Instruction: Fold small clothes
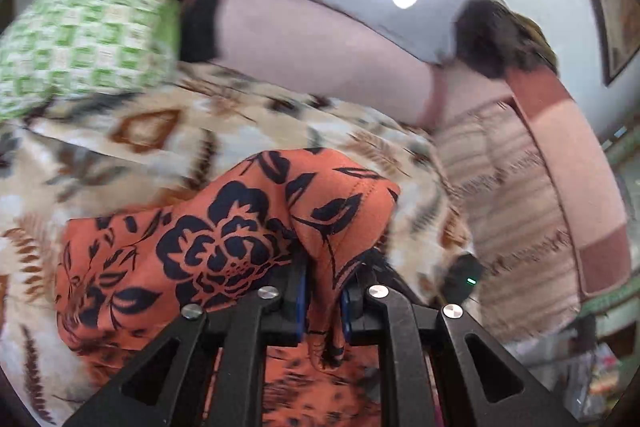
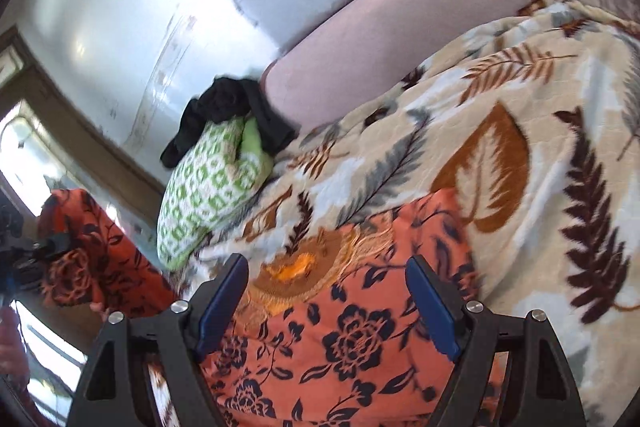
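An orange garment with dark blue flowers [image 1: 224,239] lies on a leaf-patterned blanket [image 1: 152,131]. My left gripper [image 1: 324,311] is shut on a bunched fold of it, which is pinched between the blue pads and lifted off the blanket. In the right wrist view the same orange garment [image 2: 348,339] spreads under my right gripper [image 2: 326,303], whose blue fingers [image 2: 224,299] stand wide apart above the cloth near its embroidered neckline [image 2: 304,271]. At the far left of that view hangs the lifted part of the garment [image 2: 92,255], held by the other gripper.
A green and white patterned cushion [image 2: 208,183] with black clothes [image 2: 228,107] on top sits at the blanket's far edge. A pink headboard [image 1: 312,43] runs behind it. The right gripper's body [image 1: 460,277] shows at the blanket's right side. A wall and doorway [image 2: 48,95] lie beyond.
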{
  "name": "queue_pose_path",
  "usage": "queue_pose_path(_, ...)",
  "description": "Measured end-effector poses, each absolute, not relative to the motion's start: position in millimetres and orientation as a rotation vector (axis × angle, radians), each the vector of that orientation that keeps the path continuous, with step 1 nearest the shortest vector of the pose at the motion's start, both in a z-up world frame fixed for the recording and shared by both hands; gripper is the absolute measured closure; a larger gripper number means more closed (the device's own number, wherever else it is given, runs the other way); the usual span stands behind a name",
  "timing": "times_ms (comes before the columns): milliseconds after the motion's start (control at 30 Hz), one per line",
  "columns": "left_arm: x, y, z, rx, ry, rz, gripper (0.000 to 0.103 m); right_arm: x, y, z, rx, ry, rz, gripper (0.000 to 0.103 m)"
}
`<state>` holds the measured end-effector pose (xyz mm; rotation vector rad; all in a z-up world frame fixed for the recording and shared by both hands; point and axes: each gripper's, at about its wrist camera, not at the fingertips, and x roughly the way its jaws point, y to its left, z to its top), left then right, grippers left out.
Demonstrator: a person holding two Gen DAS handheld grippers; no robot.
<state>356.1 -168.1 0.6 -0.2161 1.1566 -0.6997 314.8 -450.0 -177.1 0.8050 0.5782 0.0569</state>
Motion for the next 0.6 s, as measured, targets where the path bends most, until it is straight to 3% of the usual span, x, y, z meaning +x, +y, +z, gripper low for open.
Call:
queue_pose_path(33,353,-185,-2,-0.219,1.194,-0.748,0.07,312,-460,-177,0.823,0.566,0.038,0.02)
queue_pose_path(133,344,-213,-3,-0.215,1.247,-0.834,0.049,302,-488,-177,0.874,0.525,-0.018,0.02)
queue_pose_path(233,339,-203,4,-0.188,1.179,-0.815,0.041,296,-510,-177,0.897,0.511,-0.059,0.02)
queue_pose_path(400,361,-128,-25,-0.127,1.089,-0.523,0.036,302,-503,-177,0.881,0.575,0.007,0.02)
queue_pose_path(600,390,-21,-122,-0.046,1.154,-0.114,0.036,331,-457,-210,0.766,0.876,0.06,0.02)
